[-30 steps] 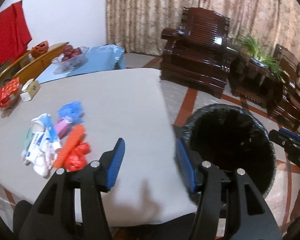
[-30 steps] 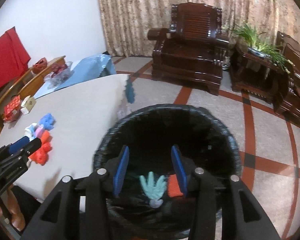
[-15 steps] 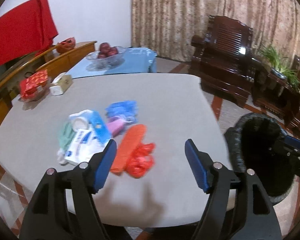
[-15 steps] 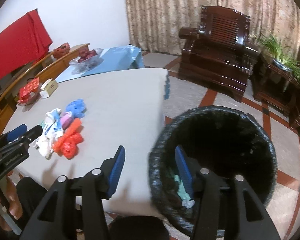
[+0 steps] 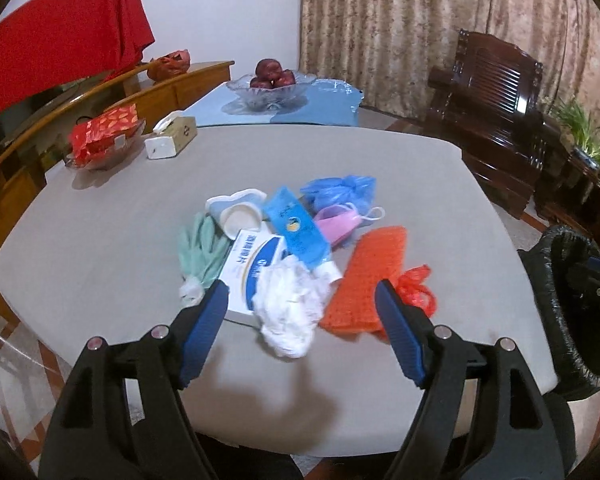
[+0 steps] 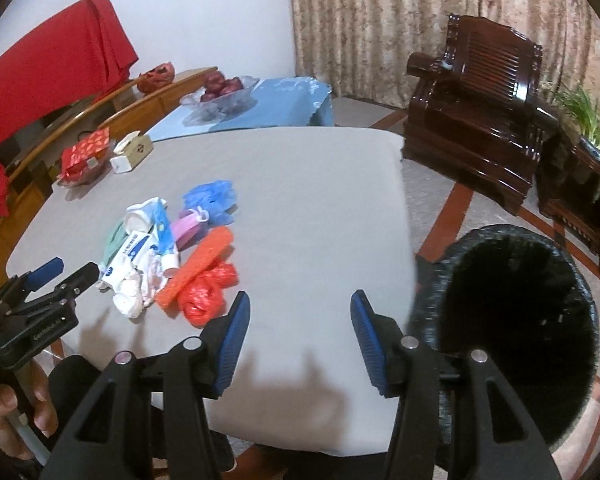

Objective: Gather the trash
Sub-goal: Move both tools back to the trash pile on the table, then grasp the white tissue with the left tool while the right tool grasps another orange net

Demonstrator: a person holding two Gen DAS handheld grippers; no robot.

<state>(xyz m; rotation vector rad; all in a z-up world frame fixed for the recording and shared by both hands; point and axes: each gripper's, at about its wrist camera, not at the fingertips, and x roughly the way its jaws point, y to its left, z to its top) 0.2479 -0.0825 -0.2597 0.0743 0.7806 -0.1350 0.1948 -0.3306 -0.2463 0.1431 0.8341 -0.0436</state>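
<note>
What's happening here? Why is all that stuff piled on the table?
A person is picking up trash with two tongs. Both the left tongs and right tongs are empty, the left opening above the trash pile on the grey table. The black bin waits beside the table.

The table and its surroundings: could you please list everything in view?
table: one, grey, centre
trash pile: one, mixed colours, mid-table
white wad: one, pile's near edge
orange mesh: one, pile's right side
tissue box: one, beige, far left
red packet: one, in a dish, far left
fruit bowl: one, glass, on blue cloth
bin: one, black-lined, right of table
armchair: one, dark wood
left hand-held gripper: opening, empty
right hand-held gripper: open, empty
</note>
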